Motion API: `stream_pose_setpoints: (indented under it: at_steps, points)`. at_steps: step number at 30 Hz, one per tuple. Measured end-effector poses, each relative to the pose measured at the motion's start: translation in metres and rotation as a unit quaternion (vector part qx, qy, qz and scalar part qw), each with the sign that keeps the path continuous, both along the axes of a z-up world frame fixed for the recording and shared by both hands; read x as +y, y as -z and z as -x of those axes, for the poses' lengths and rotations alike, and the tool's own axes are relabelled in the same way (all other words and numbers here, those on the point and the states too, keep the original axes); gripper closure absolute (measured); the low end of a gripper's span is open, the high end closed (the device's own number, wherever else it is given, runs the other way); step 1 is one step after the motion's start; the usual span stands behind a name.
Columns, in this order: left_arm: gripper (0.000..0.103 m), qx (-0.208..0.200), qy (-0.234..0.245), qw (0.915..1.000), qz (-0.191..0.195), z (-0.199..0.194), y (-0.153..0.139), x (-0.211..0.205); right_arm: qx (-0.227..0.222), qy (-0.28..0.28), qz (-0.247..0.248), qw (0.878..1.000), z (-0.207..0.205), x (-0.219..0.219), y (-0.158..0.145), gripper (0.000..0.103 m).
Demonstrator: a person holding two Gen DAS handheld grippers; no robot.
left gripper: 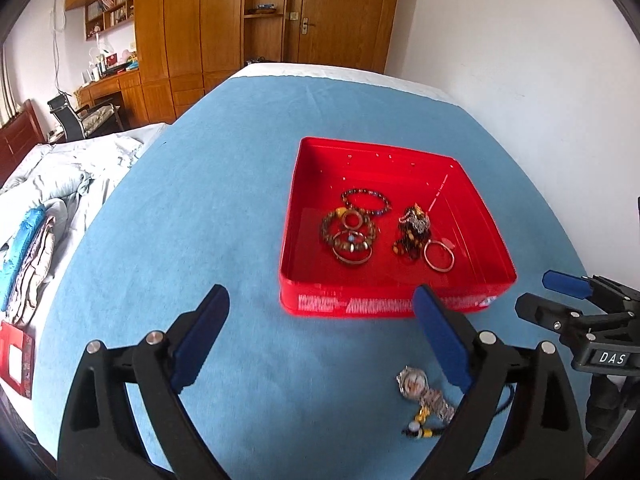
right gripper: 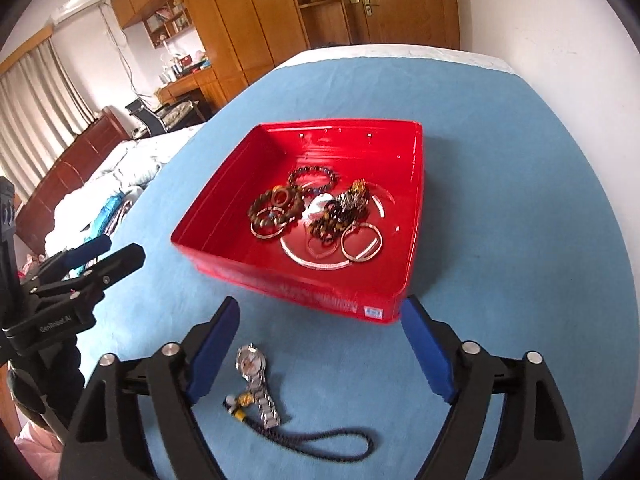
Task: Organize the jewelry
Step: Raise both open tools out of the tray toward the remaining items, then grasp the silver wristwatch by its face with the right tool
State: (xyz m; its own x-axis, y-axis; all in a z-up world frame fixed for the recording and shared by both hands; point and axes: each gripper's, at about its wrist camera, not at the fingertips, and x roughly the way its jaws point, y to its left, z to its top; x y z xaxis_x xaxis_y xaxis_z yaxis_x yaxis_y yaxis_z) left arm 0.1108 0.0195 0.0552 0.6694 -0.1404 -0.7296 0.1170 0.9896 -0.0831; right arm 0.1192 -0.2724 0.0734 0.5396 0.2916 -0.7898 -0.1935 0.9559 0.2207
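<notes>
I have both grippers above a blue cloth point(left gripper: 200, 200) spread over the table, and each one stands wide with nothing between its blue pads. My left gripper point(left gripper: 320, 304) hangs over bare cloth just before the near wall of the red tray point(left gripper: 384, 304); my right gripper point(right gripper: 320, 316) is spread in front of the tray's near corner. Inside the tray lies the sorted jewelry: a dark bead bracelet point(left gripper: 366, 200) toward the back, a cluster of brown bead bracelets and rings point(left gripper: 350, 236) on the left, a tangled dark necklace point(left gripper: 414, 228) in the middle, and a thin metal bangle point(left gripper: 439, 256) beside it on the right. Outside the tray, on the cloth near me, I see a silver wristwatch point(right gripper: 256, 380) with a metal band, and touching it a small charm with yellow beads point(right gripper: 239, 406) on a dark braided cord point(right gripper: 336, 446) that loops off across the cloth. Beyond the table are a bed with rumpled bedding point(left gripper: 68, 176) and wooden wardrobes point(left gripper: 192, 20).
</notes>
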Motion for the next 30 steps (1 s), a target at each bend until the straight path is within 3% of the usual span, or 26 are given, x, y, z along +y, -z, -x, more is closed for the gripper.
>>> stream_pose_setpoints:
  at_steps: [5, 12, 25, 30]
  points:
    - [0.008, -0.002, -0.003, 0.9999, -0.012, 0.014, 0.002, 0.002, 0.004, -0.002, 0.019, 1.000, 0.012, 0.005, 0.003, 0.004]
    - [0.006, 0.013, -0.020, 0.9996, -0.016, 0.024, 0.016, 0.014, 0.024, -0.014, 0.032, 0.999, 0.027, 0.012, 0.015, 0.004]
    - [0.006, 0.054, -0.036, 0.9974, -0.030, 0.037, 0.045, 0.024, 0.075, -0.057, 0.012, 0.996, 0.029, 0.033, 0.050, 0.004]
    - [0.006, 0.061, -0.044, 0.9967, -0.030, 0.037, 0.051, 0.028, 0.083, -0.081, 0.010, 0.993, 0.025, 0.045, 0.060, 0.009]
